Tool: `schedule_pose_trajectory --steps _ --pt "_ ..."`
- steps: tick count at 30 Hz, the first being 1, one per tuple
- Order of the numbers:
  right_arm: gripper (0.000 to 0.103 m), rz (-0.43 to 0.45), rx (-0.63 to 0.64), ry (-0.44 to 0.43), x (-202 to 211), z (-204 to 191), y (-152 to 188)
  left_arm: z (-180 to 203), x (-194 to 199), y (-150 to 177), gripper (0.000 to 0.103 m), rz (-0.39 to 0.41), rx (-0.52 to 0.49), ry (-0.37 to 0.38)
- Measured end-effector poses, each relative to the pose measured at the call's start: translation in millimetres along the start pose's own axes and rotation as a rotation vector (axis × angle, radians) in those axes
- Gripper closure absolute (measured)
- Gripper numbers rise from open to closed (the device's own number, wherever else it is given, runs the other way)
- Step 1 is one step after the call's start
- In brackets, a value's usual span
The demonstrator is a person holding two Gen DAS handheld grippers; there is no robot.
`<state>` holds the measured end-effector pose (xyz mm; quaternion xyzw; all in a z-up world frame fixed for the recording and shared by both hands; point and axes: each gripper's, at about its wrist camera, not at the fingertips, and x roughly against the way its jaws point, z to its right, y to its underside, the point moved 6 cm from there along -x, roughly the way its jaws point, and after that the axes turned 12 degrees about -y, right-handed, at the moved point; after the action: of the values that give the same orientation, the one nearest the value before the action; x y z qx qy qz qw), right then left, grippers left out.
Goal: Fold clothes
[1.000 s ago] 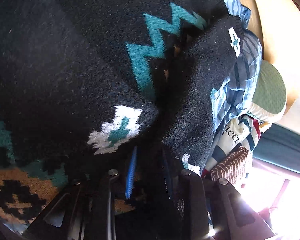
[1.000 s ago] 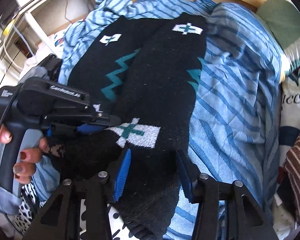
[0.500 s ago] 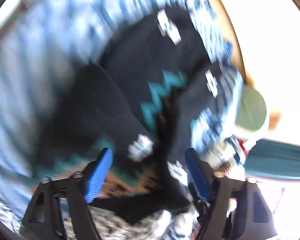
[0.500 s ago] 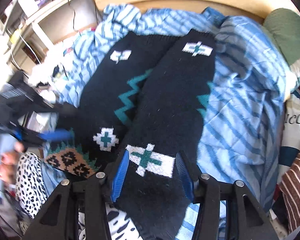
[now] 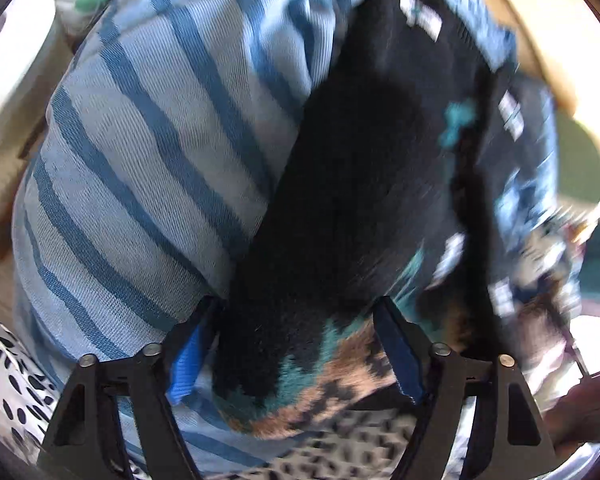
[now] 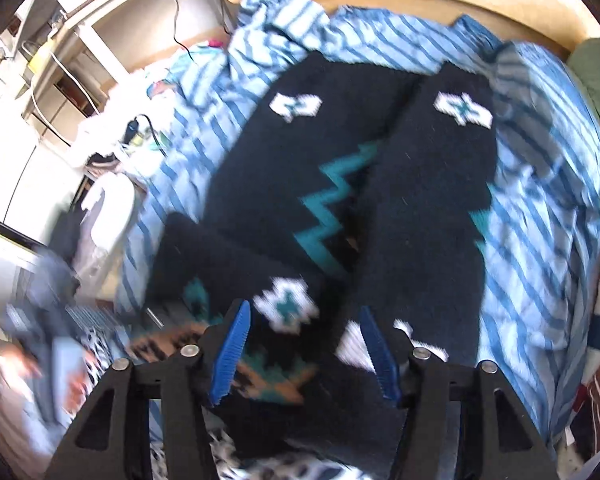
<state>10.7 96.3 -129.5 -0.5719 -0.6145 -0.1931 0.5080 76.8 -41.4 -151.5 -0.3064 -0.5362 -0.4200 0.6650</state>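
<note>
**Black knit sweater spread on the striped bed, both claws released**

Black wool fills the left wrist view: the sweater (image 5: 364,184) is seen running from 6 o'clock up toward 1 o'clock, its teal and tan patterned hem lying between the fingers of the left claw (image 5: 296,354). That claw is spread wide, with nothing gripped; its blue pads are seen at 7 and 5 o'clock. A bulge of blue striped bedding (image 5: 156,152) is pressed against the sweater's edge from 9 to 11 o'clock. A black-and-white spotted cloth (image 5: 4,380) is seen at 8 o'clock. The 3 o'clock side is blurred.

In the right wrist view the sweater (image 6: 420,208) is laid flat on the striped bedding (image 6: 540,216), two long black panels side by side, reaching toward 12 o'clock, with white-and-teal cross motifs and a teal zigzag near the centre. A folded-over part with the tan hem is seen at 7 o'clock. The right claw (image 6: 306,352) is likewise released, poised over the sweater's near end. White shelving (image 6: 60,52) is seen at 10 o'clock, and a wooden headboard (image 6: 420,0) at 12.
</note>
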Motion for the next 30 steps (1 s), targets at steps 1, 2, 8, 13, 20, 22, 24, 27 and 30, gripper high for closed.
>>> schedule_pose_trajectory --steps 1,2,8,13,20,22,24,27,30 --pt "0.039 -0.005 -0.001 0.001 -5.3 -4.8 -8.0 1.2 -2.3 2.8 0.049 0.013 -0.012 -0.020" --pt "0.036 -0.009 -0.002 0.002 -10.6 -9.6 -15.9 2.4 -4.5 5.7 0.057 0.026 -0.024 -0.041" --pt "0.034 -0.037 -0.010 0.009 -42.4 -38.5 -63.9 1.7 9.6 13.4 0.075 0.061 -0.001 -0.013" --pt "0.030 -0.026 0.020 0.007 -44.8 -58.6 -83.7 1.4 16.5 14.4 0.076 0.023 0.053 0.023" --pt "0.030 -0.067 0.015 0.067 -46.1 -45.3 -72.9 1.0 26.3 15.5 0.055 -0.029 0.128 0.074" --pt "0.030 -0.075 -0.013 0.070 -46.8 -35.0 -67.7 4.5 28.7 11.8 0.046 -0.021 0.126 0.070" --pt "0.030 -0.075 -0.035 0.071 -46.9 -28.2 -64.7 11.6 30.6 4.3 0.039 0.010 0.099 0.048" --pt "0.030 -0.064 -0.058 0.069 -44.5 -22.2 -61.9 15.1 32.3 -5.9 0.069 0.058 0.061 0.003" --pt "0.030 -0.053 -0.064 0.076 -39.7 -18.5 -61.4 10.9 35.5 -7.5 0.079 0.106 0.019 -0.047"
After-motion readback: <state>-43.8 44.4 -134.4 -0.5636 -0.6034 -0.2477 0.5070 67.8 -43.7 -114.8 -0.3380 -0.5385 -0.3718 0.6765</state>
